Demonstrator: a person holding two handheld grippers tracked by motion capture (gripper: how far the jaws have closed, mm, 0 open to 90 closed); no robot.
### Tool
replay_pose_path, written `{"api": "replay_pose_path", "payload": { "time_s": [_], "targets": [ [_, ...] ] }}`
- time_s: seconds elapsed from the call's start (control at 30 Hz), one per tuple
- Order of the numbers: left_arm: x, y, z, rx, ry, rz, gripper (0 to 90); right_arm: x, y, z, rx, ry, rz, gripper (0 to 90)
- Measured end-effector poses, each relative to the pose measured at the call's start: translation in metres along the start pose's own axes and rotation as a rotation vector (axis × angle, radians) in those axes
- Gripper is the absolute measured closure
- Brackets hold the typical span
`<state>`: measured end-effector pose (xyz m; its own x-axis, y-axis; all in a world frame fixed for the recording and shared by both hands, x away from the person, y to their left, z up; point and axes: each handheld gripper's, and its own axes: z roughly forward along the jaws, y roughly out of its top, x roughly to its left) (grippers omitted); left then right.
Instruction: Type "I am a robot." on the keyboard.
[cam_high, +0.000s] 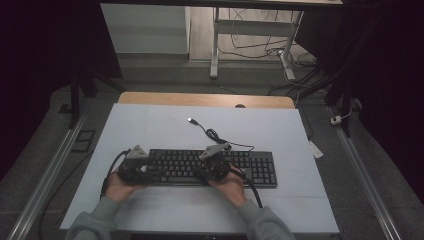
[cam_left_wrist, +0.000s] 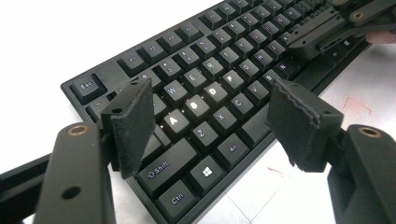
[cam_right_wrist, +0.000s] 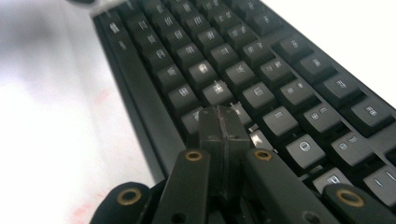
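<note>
A black keyboard (cam_high: 210, 167) lies across the middle of the white table top (cam_high: 150, 125), its cable running back to a loose USB plug (cam_high: 191, 120). My left gripper (cam_left_wrist: 210, 119) hovers over the keyboard's left end (cam_left_wrist: 205, 93), jaws wide apart with nothing between them; some keys below glow. My right gripper (cam_right_wrist: 223, 122) has its jaws pressed together, tips down on the keys (cam_right_wrist: 243, 74) near the keyboard's middle. In the high view the left gripper (cam_high: 134, 167) and right gripper (cam_high: 214, 162) sit over the keyboard, each held by a hand.
The table's wooden far edge (cam_high: 205, 99) borders the white mat. Beyond stand desk legs (cam_high: 215, 45) and loose cables on the floor. Metal rails (cam_high: 367, 185) run along both sides. The person's grey sleeves (cam_high: 260, 222) come in at the bottom.
</note>
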<state>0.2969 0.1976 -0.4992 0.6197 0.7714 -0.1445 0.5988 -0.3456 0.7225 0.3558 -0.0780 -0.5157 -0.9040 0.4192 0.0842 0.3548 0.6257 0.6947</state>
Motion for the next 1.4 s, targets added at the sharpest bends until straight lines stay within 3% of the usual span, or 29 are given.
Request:
{"api": "replay_pose_path", "payload": {
  "time_s": [0.03, 0.27, 0.53, 1.03, 1.4],
  "targets": [
    [0.000, 0.000, 0.000, 0.000, 0.000, 0.000, 32.2, 0.000, -0.001, 0.000, 0.001, -0.012, -0.023, 90.0],
    [0.000, 0.000, 0.000, -0.001, 0.002, -0.001, 32.1, 0.002, 0.001, -0.004, -0.030, -0.013, -0.026, 90.0],
    [0.001, -0.001, -0.001, -0.002, 0.001, 0.003, 32.1, -0.001, 0.000, -0.018, -0.089, -0.007, -0.001, 90.0],
    [0.002, -0.001, -0.001, -0.001, 0.005, -0.003, 31.9, -0.010, -0.017, -0.050, -0.128, -0.052, 0.028, 89.6],
    [0.002, -0.001, -0.002, -0.001, 0.005, -0.003, 31.8, -0.018, -0.035, -0.074, -0.152, -0.114, 0.068, 63.7]
  ]
}}
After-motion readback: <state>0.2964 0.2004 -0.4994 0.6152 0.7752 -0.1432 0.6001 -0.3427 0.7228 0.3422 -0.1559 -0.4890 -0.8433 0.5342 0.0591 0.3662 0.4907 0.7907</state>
